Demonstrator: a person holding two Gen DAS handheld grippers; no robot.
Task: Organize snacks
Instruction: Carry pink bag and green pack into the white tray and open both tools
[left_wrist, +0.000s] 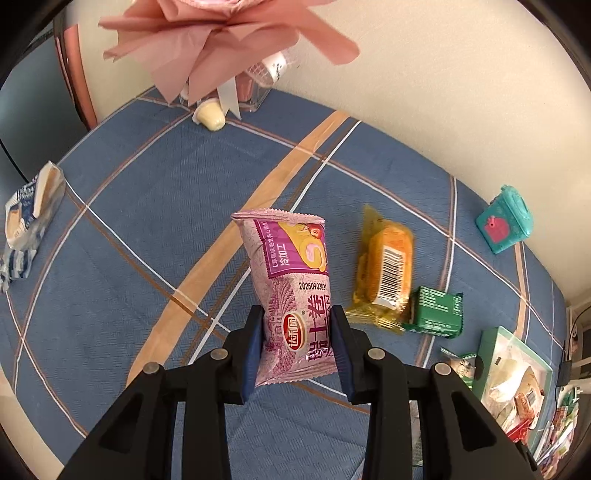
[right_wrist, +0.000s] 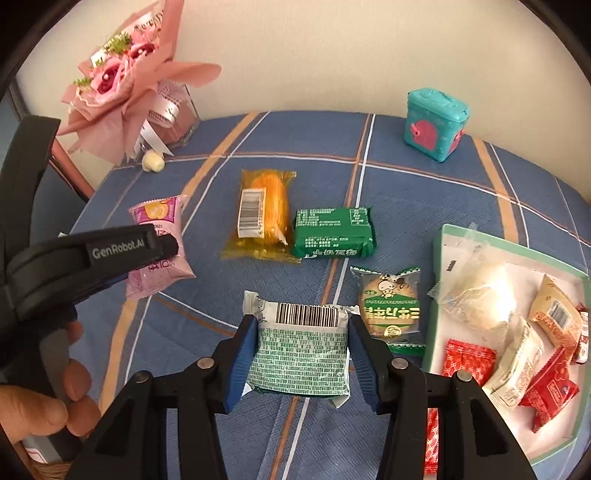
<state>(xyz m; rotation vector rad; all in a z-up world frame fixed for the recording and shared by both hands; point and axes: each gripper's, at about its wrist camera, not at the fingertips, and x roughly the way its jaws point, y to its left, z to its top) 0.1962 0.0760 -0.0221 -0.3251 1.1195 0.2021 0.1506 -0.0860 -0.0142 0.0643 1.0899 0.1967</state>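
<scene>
My left gripper (left_wrist: 297, 332) is shut on a pink swiss-roll packet (left_wrist: 291, 280) and holds it above the blue plaid tablecloth (left_wrist: 166, 206); it also shows in the right wrist view (right_wrist: 159, 243). My right gripper (right_wrist: 303, 350) is shut on a white-and-green packet (right_wrist: 301, 350) with a barcode, just above the cloth. A yellow cake packet (right_wrist: 264, 214), a dark green packet (right_wrist: 332, 230) and a round green biscuit packet (right_wrist: 391, 310) lie on the cloth. A green-rimmed box (right_wrist: 439, 266) at the right holds several snacks.
A pink flower bouquet (right_wrist: 122, 77) in a clear holder stands at the back left, with a small cream cup (right_wrist: 153, 160) beside it. A teal toy case (right_wrist: 436, 123) stands at the back right. A blue-white packet (left_wrist: 31, 210) lies at the table's left edge.
</scene>
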